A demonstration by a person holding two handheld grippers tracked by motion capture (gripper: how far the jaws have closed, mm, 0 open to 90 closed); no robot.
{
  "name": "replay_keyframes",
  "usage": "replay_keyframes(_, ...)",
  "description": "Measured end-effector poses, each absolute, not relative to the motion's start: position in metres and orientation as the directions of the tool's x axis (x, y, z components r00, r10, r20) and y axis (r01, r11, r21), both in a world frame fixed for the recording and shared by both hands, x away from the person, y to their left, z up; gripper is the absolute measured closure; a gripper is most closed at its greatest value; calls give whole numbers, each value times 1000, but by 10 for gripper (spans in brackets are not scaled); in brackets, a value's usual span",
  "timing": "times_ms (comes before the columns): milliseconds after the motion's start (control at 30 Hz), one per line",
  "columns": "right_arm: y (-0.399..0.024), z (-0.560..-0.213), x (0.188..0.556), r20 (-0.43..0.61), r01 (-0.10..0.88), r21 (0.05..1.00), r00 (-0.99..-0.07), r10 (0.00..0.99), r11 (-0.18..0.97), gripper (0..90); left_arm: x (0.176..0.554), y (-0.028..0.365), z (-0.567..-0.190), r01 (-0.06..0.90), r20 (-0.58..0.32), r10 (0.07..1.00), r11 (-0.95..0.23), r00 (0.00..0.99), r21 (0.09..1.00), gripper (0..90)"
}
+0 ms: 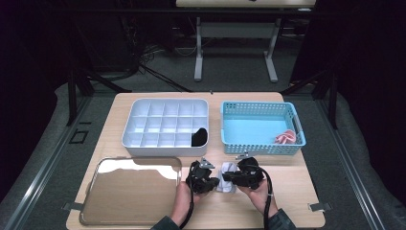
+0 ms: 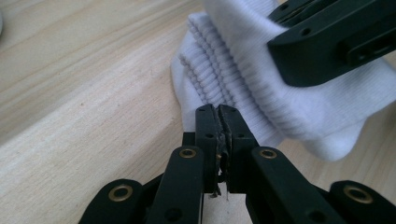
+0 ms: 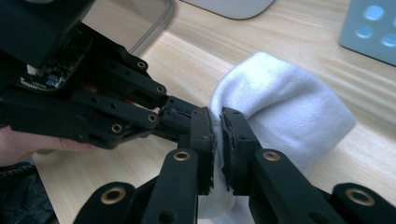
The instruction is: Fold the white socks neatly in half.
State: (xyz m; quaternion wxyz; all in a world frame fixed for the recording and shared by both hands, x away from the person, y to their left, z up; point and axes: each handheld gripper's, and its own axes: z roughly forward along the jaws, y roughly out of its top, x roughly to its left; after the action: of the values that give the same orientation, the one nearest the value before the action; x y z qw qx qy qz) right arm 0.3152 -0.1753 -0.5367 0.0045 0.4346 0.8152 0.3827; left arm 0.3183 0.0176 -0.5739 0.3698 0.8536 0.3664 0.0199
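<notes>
Lower centre of the high view: left gripper (image 1: 214, 184) and right gripper (image 1: 227, 178) are both pinching the white sock (image 1: 228, 173) lying on the wooden table (image 1: 297, 191), jaws pressed onto fabric.

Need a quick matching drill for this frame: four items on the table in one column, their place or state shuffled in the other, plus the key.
Items
1. white sock
2. black sock
3. pink and white thing
4. clear lid

Places or states
A. lies in the blue basket
B. flat on the table's near left part
C. pinched between both claws, left claw and right claw
D. sits in a front-row cell of the white divided tray

Pairs: 1-C, 2-D, 3-A, 4-B
</notes>
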Motion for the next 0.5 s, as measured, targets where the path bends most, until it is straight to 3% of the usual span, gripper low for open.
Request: replay_keyframes(500, -169, -546, 318, 305, 706, 611, -627, 717, 358, 836, 321, 34, -574, 644, -279, 654, -418, 703, 641, 857)
